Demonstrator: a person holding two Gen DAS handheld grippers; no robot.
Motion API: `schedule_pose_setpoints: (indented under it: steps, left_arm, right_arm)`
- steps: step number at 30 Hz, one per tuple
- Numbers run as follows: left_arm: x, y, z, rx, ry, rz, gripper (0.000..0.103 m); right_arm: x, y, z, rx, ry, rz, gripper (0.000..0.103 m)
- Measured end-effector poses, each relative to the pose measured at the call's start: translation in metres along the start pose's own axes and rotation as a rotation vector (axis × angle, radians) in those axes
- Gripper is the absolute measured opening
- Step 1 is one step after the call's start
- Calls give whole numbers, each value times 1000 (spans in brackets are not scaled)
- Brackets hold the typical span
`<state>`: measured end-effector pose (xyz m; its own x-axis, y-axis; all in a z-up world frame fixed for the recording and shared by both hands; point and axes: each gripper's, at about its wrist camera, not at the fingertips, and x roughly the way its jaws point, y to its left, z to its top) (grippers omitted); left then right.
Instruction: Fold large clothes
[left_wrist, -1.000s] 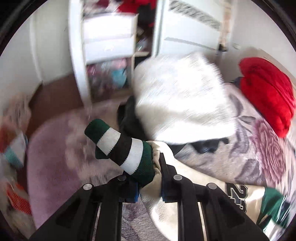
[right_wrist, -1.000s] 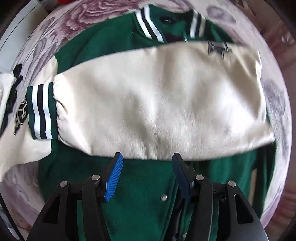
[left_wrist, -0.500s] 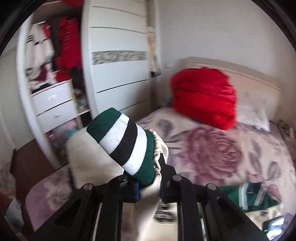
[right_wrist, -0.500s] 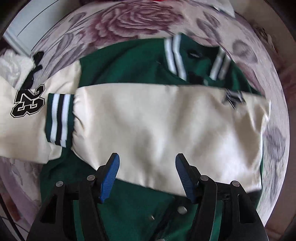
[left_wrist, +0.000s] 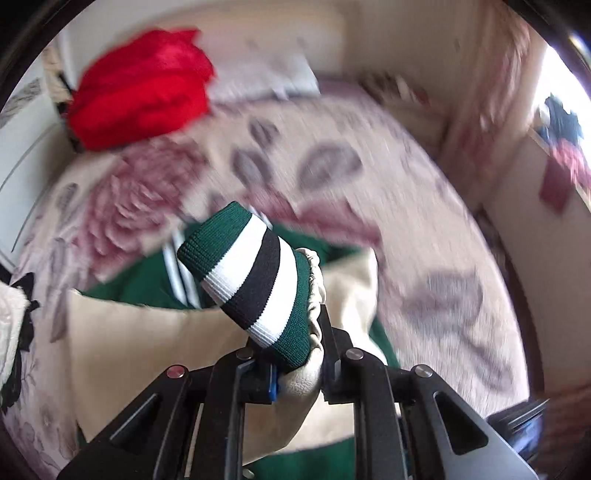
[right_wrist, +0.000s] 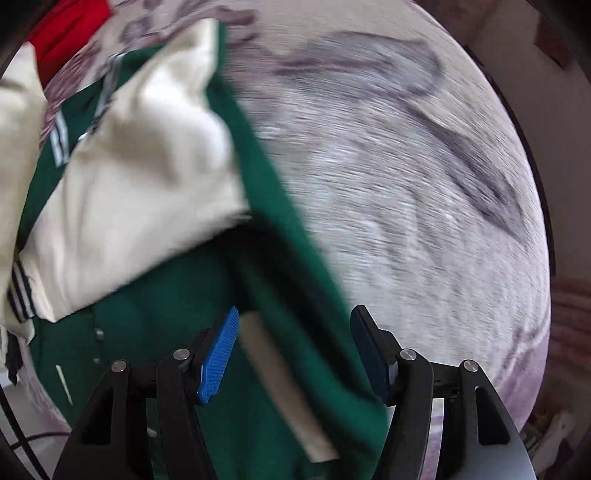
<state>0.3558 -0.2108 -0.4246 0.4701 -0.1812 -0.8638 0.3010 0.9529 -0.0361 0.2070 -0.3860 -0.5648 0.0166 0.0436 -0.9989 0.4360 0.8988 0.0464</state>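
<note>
Left wrist: left tongs (left_wrist: 295, 369) clench sleeve (left_wrist: 255, 284), cuff pointing up-left; right tongs (right_wrist: 295, 354) gape over jacket (right_wrist: 177, 325).

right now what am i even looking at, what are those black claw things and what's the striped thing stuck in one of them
There is no robot here: a person holds a two-finger gripper in each hand, and each gripper carries a wide-angle camera looking out along its fingers. That is why black arms fill the bottom of both pictures.

One picture is from the left gripper. It is shut on the striped cuff of a cream sleeve, lifted above the bed.

The other is from the right gripper, which looks down with its blue pads apart. They hold nothing; the green edge of the jacket lies below them.

The jacket, green with cream sleeves, lies on a flowered bedspread. A red bundle sits near the headboard. Both pictures are blurred.
</note>
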Motion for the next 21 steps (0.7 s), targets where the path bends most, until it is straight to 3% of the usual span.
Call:
schedule_pose_setpoints:
  steps: [3,5,7,8,13,15,17,21]
  left_arm:
    - [35,-21,-23,43,114,-33,26]
    - [45,-22,-34,33,173,-103,34]
    - [49,-23,-39,30,202,-122,77]
    - [50,-22,-39,29,204,-131,85]
    - [20,37,-47,-75,194,-173,87]
    - [9,75,-55,-123,187,-125,87]
    - [-1,129,-66,-194,189,-19,87]
    - [11,224,-88,-298,221,212,87]
  right_arm:
    - [4,-42,-1,46,10,3,65]
    - [5,-65,-2,78,8,19,65]
    - [5,-84,-1,120,14,63,66]
    - [4,-93,-1,150,13,92,66]
    - [-14,-109,10,246,-39,279,70]
    - [-22,-98,23,236,-74,362,75]
    - [-26,-70,37,197,-99,432,76]
    - [-11,-1,74,93,-81,486,77]
